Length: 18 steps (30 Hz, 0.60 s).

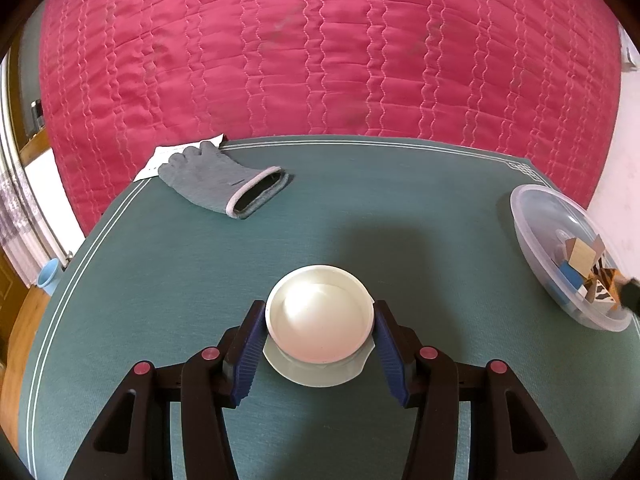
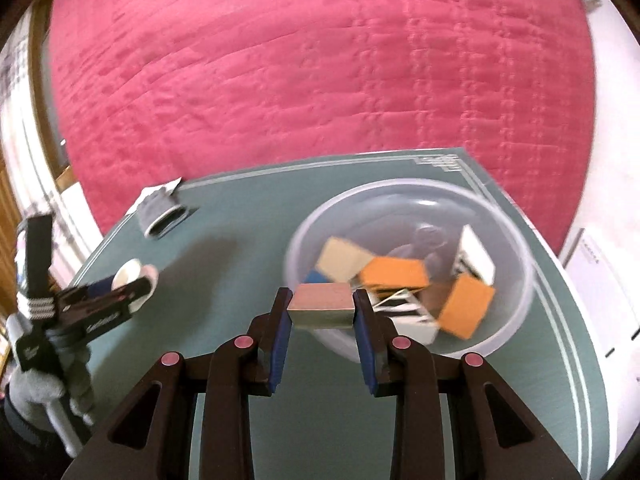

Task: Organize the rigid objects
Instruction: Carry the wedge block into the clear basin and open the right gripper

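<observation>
My left gripper (image 1: 320,316) is shut on a white round cup (image 1: 318,314), seen from above, held over the green table (image 1: 360,208); it also shows at the left of the right wrist view (image 2: 120,284). My right gripper (image 2: 322,306) is shut on a wooden block (image 2: 322,306) with a pinkish top, held at the near rim of a clear plastic bowl (image 2: 508,316). The bowl holds several blocks, among them orange ones (image 2: 464,306). The bowl sits at the right edge in the left wrist view (image 1: 532,220).
A grey glove (image 1: 216,180) lies on a white paper (image 1: 154,160) at the table's far left corner. A red quilted bed (image 1: 320,48) lies beyond the table. A small blue cup (image 1: 48,276) stands off the table's left edge.
</observation>
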Motion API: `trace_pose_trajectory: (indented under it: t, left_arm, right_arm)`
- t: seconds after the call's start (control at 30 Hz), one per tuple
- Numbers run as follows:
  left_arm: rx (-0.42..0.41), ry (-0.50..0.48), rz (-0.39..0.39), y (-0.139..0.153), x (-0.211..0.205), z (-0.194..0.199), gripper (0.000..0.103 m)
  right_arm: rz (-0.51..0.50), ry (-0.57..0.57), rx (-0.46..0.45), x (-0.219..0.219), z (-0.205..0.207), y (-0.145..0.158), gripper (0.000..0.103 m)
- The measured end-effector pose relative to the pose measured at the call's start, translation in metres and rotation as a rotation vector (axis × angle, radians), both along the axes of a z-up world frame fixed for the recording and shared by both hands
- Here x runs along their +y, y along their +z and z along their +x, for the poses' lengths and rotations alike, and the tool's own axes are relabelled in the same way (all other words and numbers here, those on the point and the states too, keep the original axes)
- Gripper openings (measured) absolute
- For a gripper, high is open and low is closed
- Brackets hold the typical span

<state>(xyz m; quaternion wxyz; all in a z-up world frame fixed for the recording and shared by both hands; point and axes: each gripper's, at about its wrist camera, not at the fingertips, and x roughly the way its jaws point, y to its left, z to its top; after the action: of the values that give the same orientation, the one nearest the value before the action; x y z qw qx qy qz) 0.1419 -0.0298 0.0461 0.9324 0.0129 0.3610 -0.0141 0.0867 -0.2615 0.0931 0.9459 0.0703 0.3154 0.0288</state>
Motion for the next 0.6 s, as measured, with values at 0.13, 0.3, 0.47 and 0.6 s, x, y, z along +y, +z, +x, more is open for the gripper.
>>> trace_pose_trajectory:
  t: [0.13, 0.3, 0.47, 0.6]
  left_arm:
    - [-0.002, -0.009, 0.006, 0.000, -0.004, -0.002, 0.055]
    - [-0.003, -0.018, 0.008, 0.000, -0.005, -0.003, 0.055]
    - [-0.004, -0.028, 0.011, -0.001, -0.008, -0.004, 0.055]
    - [-0.008, -0.045, 0.016, 0.000, -0.013, -0.006, 0.055]
  right_arm:
    - [-0.022, -0.053, -0.012, -0.014, 0.009, 0.001, 0.032]
    - [-0.032, -0.116, -0.016, -0.033, 0.018, -0.004, 0.037]
    - [-0.013, -0.166, -0.037, -0.053, 0.007, -0.006, 0.049]
    - [-0.024, -0.194, -0.030, -0.062, -0.005, -0.011, 0.049]
